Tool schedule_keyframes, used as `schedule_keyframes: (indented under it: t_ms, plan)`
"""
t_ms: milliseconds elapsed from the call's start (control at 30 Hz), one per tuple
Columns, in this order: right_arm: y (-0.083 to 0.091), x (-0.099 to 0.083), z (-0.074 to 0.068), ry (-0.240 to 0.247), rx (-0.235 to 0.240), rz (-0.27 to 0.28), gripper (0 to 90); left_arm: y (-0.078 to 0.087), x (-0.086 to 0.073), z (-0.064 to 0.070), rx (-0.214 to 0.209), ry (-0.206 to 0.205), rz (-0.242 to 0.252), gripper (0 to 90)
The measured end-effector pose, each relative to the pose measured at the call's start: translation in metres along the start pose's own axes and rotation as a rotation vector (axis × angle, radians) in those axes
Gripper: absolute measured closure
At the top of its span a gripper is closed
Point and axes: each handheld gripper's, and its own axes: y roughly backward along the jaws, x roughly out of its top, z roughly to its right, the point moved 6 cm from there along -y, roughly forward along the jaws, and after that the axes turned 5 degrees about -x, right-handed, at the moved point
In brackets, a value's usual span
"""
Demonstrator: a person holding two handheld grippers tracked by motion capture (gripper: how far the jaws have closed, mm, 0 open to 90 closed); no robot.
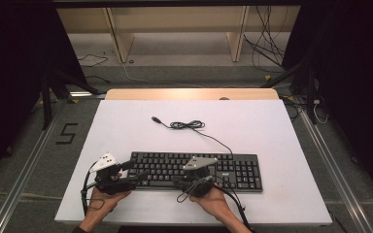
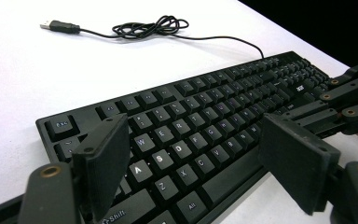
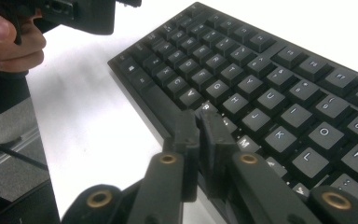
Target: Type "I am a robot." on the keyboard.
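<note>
A black keyboard [image 1: 194, 171] lies near the front of the white table top [image 1: 272, 131]. Its thin cable runs back to a loose coil [image 1: 187, 125] and a USB plug [image 1: 156, 119]. My left gripper [image 1: 137, 177] hovers at the keyboard's left end, jaws open wide over the letter keys [image 2: 191, 140], holding nothing. The coil [image 2: 149, 27] and plug [image 2: 58, 26] lie beyond it. My right gripper [image 1: 177, 181] is at the keyboard's front edge near the middle. It is shut [image 3: 200, 116], tips low over the bottom letter row of the keyboard [image 3: 261, 93]; whether they touch is unclear.
The two grippers point toward each other, a short gap apart. The right gripper's linkage [image 2: 345, 102] shows at the edge of the left gripper view. A wooden strip [image 1: 189, 93] borders the table's far side. Metal rails [image 1: 29, 165] and floor cables [image 1: 267, 48] surround it.
</note>
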Motion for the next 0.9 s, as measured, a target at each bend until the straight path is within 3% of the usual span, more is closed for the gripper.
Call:
schedule_keyframes:
  t_ms: [900]
  plan:
    - [-0.012, -0.01, 0.003, 0.003, -0.021, -0.045, 90.0, -0.001, -0.001, -0.001, 0.001, 0.003, -0.003, 24.4]
